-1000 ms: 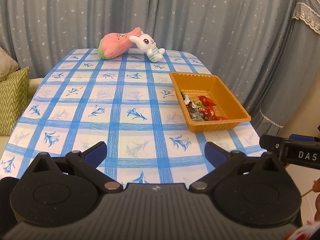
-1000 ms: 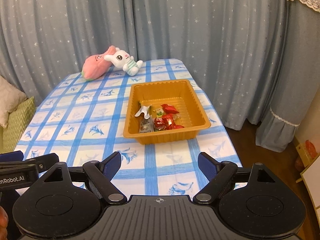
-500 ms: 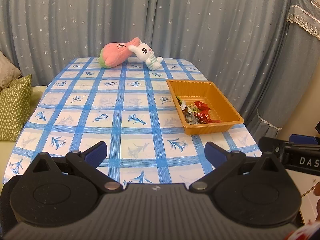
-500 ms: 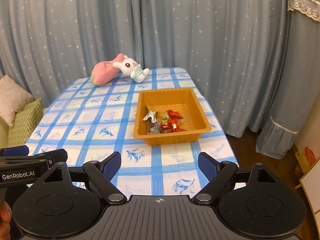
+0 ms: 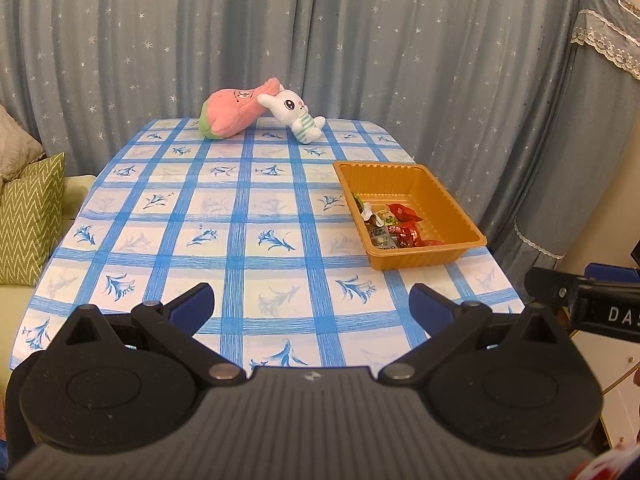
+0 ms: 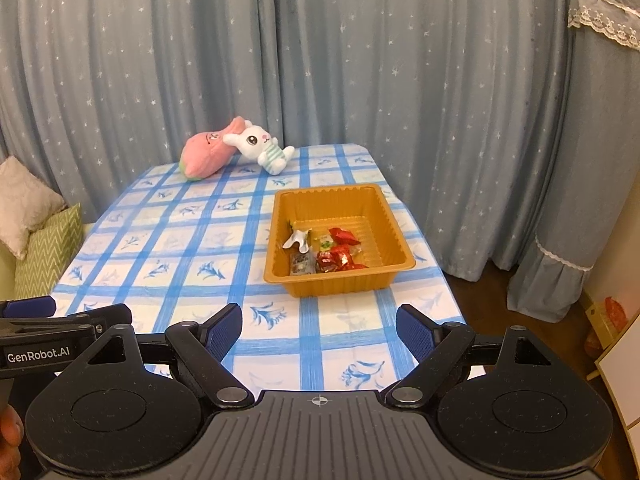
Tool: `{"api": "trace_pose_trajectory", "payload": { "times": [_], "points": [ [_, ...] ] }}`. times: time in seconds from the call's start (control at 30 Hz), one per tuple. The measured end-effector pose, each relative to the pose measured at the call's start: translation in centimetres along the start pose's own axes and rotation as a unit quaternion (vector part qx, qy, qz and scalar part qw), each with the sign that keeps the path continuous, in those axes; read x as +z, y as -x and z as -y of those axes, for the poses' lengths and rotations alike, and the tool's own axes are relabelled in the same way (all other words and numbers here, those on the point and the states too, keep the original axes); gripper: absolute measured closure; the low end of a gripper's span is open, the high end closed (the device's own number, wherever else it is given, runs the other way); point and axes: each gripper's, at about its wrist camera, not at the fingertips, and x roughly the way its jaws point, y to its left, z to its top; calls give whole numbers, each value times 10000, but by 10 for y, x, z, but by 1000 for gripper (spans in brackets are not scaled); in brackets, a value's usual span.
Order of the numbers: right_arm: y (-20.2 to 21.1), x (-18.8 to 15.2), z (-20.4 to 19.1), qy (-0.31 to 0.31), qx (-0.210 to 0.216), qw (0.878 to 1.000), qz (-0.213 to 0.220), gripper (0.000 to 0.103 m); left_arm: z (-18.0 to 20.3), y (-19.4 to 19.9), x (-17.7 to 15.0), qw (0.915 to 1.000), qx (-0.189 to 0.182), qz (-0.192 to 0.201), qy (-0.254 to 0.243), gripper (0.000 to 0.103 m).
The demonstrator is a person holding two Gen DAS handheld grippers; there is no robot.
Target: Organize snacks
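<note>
Wrapped snacks (image 6: 324, 254) lie heaped in the near end of one orange plastic tray (image 6: 390, 236), which sits on the table (image 5: 240, 220) ahead of the right tongs (image 6: 319, 330) and ahead and to the right of the left tongs (image 5: 311, 304). Both tongs hang spread wide and empty, short of the table's near edge and well apart from the tray. No snack shows loose on the blue-checked cloth, so the gathering looks finished, with nothing evidently left to collect. The pile holds roughly half a dozen pieces: three or so red wrappers, one silver, one dark, one pale with green; an exact count cannot be made. Far beyond the tongs, two plush toys rest touching at the table's far end: one pink peach plush (image 5: 234, 114), one white rabbit plush (image 5: 296, 114).
</note>
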Motion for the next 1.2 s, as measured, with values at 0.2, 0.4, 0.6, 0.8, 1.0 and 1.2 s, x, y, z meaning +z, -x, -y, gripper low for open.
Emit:
{"api": "trace_pose_trajectory", "payload": {
  "times": [0.2, 0.4, 0.6, 0.8, 1.0, 1.2],
  "points": [
    [-1, 1, 0, 4, 15, 10000, -11, 19, 0, 0, 0, 10000, -2, -1, -9, 0],
    [-2, 1, 0, 0, 7, 10000, -18, 19, 1, 1, 1, 10000, -15, -12, 0, 0],
    [-3, 1, -1, 1, 9, 10000, -18, 19, 1, 2, 2, 10000, -18, -23, 4, 0],
    [-3, 0, -1, 4, 6, 10000, -18, 19, 1, 1, 2, 10000, -16, -25, 0, 0],
    [-3, 0, -1, 3, 9, 10000, -10, 19, 1, 1, 2, 10000, -20, -29, -3, 0],
    [-3, 0, -1, 0, 4, 10000, -12, 19, 1, 1, 2, 10000, -19, -25, 1, 0]
  ]
}}
